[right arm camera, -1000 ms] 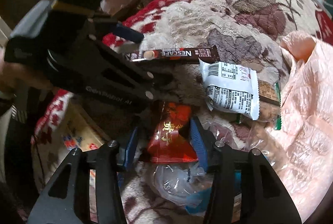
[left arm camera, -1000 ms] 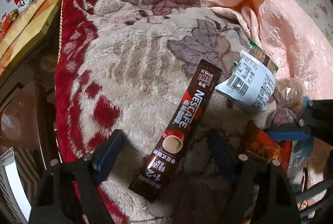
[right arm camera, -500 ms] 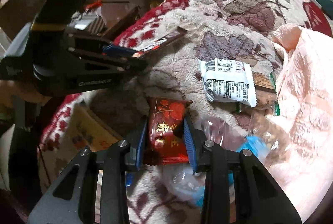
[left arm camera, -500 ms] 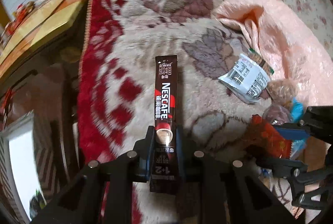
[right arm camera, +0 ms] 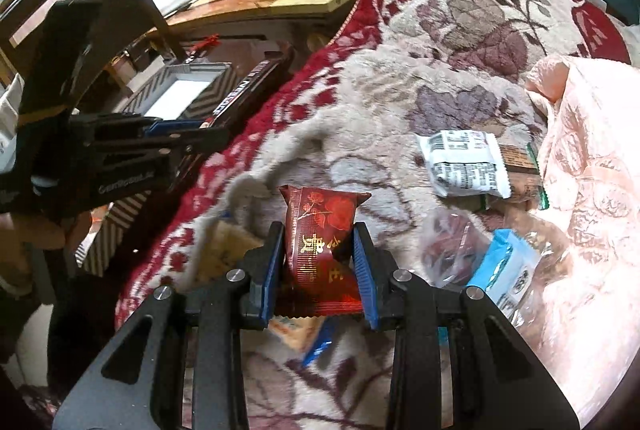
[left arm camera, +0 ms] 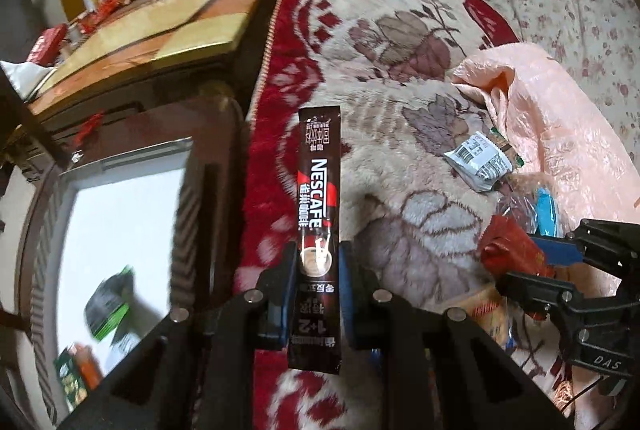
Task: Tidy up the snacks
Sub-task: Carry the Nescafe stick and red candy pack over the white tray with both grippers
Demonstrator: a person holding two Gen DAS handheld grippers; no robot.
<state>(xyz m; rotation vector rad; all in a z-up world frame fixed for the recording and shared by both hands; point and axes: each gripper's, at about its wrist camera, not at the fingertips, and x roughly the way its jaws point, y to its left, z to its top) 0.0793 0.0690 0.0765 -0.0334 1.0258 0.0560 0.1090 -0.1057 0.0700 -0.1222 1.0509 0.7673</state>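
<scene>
Since the earlier frames, both packets are riding clear of the blanket (right arm camera: 460, 30). Left gripper (left arm camera: 318, 294) is clamping a brown stick (left arm camera: 319, 206) reading "NESCAFE" and "1+2", near the blanket's red edge above a white-bottomed box (left arm camera: 120, 230). Right gripper (right arm camera: 316, 266) is pinching a red packet (right arm camera: 320, 230) with gold characters; a white barcoded packet (right arm camera: 464, 166) and a blue-labelled bag (right arm camera: 508, 266) are lying beside the pink cloth (right arm camera: 592, 190).

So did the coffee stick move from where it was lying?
Yes. The left tool lifted the coffee stick off the blanket, leftward toward the white box.

White packet (right arm camera: 464, 166) on blanket (right arm camera: 460, 10), left of quilt (right arm camera: 592, 158); box (left arm camera: 120, 230) left of blanket.
</scene>
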